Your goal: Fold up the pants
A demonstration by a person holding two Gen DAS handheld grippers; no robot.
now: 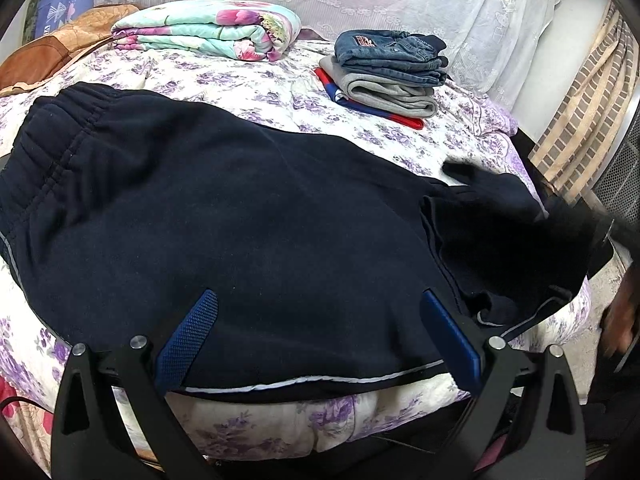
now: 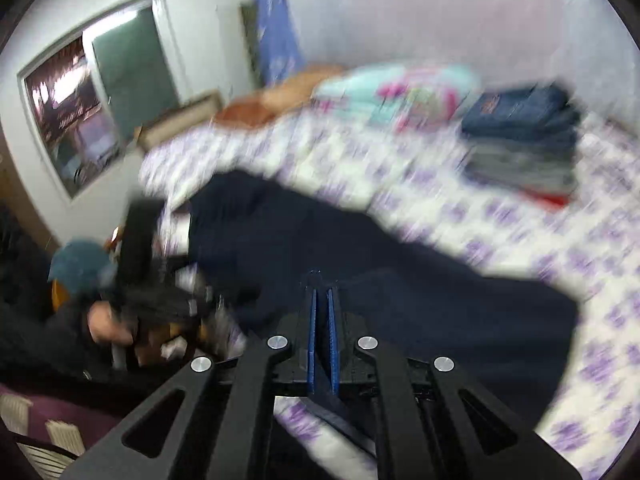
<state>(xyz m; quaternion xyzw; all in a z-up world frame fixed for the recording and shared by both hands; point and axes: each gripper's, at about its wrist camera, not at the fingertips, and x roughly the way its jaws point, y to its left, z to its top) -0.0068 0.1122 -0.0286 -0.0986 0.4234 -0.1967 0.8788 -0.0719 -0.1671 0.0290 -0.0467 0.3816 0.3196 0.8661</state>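
Navy pants [image 1: 240,208] spread across the floral bedspread [image 1: 280,88], left gripper [image 1: 316,336] held wide apart above their near hem, right gripper [image 2: 322,320] nearly closed over the same dark fabric, grasp blurred and undeterminable, folded clothes stack [image 1: 392,76] behind the pants

A: Support surface?

B: Bed [image 1: 280,92], purple-flowered white quilt on top.

A: Items directly on it?

B: Dark navy pants [image 1: 224,208] spread flat across the near half, elastic waistband at left, legs bunched at the right edge. Folded floral blanket [image 1: 208,30] at the far side. Stack of folded clothes [image 1: 388,76] far right: jeans on top, grey below, red-and-blue piece at bottom. Brown cushion [image 1: 52,52] far left.

A: Right wrist view?

B: Blurred; same layout.
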